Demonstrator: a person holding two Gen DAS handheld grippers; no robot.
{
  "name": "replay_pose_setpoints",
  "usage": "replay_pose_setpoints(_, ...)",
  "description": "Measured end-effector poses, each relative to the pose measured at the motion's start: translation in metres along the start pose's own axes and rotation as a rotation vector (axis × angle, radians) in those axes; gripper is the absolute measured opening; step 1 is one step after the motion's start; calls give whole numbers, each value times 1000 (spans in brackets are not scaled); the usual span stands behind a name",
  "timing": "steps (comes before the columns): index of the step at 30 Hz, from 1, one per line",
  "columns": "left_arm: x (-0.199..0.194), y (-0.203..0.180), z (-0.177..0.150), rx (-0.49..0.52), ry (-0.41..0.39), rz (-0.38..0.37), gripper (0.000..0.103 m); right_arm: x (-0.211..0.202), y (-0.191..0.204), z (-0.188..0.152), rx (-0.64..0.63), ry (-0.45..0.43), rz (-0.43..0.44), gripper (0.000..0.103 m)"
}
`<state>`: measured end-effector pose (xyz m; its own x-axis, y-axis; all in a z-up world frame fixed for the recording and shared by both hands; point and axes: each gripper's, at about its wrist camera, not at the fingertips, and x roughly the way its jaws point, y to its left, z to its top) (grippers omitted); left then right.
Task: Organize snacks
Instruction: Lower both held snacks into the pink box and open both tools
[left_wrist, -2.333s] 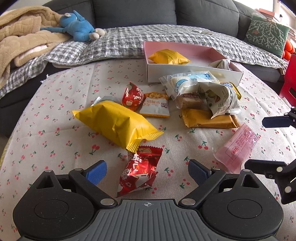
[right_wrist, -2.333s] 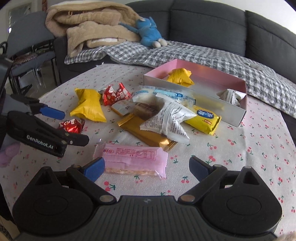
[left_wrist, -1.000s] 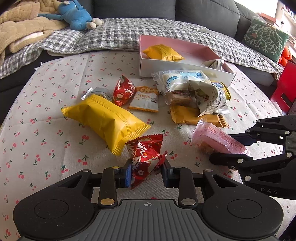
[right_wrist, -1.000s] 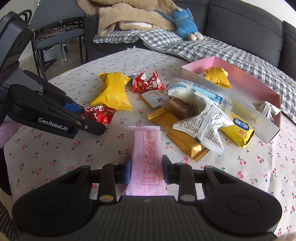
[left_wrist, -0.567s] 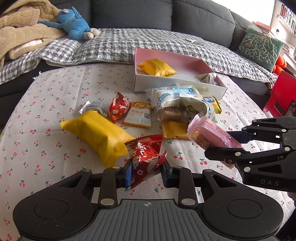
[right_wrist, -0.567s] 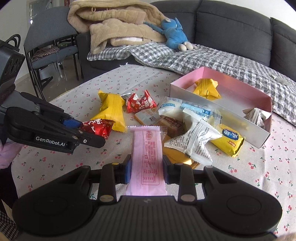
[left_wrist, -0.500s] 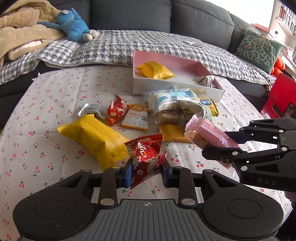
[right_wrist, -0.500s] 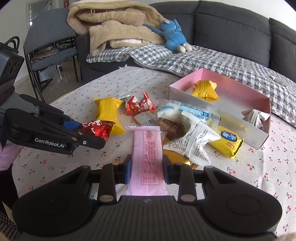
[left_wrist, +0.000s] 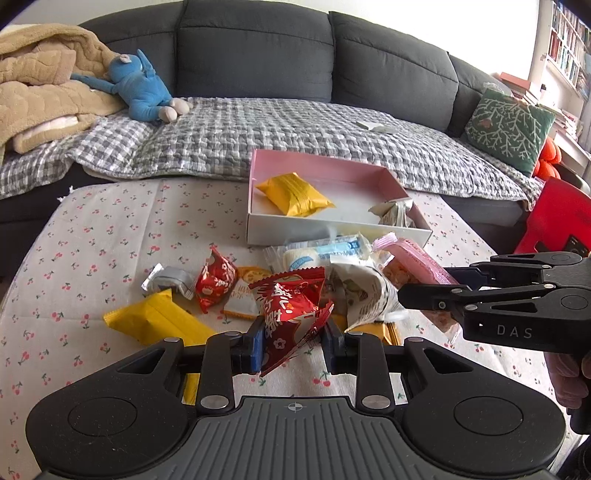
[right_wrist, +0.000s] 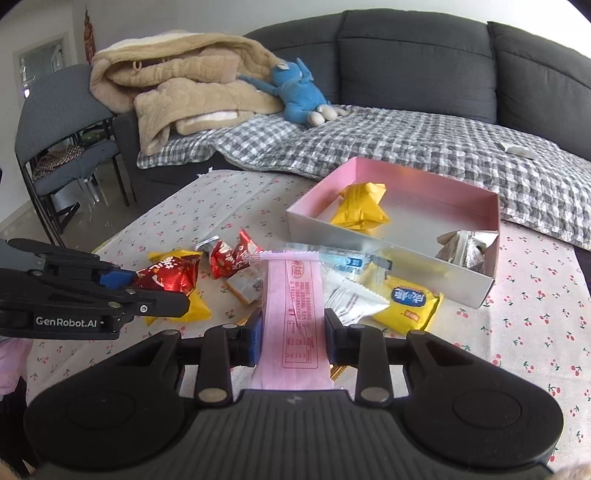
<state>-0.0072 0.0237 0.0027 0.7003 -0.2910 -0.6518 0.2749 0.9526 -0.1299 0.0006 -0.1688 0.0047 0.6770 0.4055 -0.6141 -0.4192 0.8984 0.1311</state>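
Both sets of jaws are seen closed on packets: the left gripper (left_wrist: 294, 338) is clamped on a crinkled red foil snack (left_wrist: 290, 312) printed with white characters, and the right gripper (right_wrist: 293, 341) is pinched on a long, flat pink wrapper (right_wrist: 293, 314) with red print, its crimped end pointing to 12 o'clock.

A grey sofa (left_wrist: 255, 55) is seen along the top of both views, draped with a checked blanket (left_wrist: 236, 136). A cherry-print tablecloth (left_wrist: 92, 236) is spread below it. At 12 o'clock from the left gripper, a pink-lined box (left_wrist: 334, 232) is set on the cloth; a yellow pillow pack (left_wrist: 293, 194) and a crumpled white wrapper (left_wrist: 393, 212) are lying inside it. A heap of loose snacks is piled just before the box's near wall. A larger yellow packet (left_wrist: 159, 319) is seen at 9 o'clock of the red foil snack, with a smaller red sachet (left_wrist: 216, 282) at 11 o'clock. In the right wrist view, a yellow pack with a blue label (right_wrist: 408, 301) is lying at 2 o'clock from the pink wrapper.
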Motion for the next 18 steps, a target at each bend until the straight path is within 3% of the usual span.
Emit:
replay_pose_setpoints(8, 20, -12, 32, -29, -20, -1, 28, 5, -32, 20, 100, -31, -61, 29)
replay_pose_setpoints(18, 64, -53, 73, 51, -66, -7, 28, 13, -90, 45, 303, -84, -105, 29)
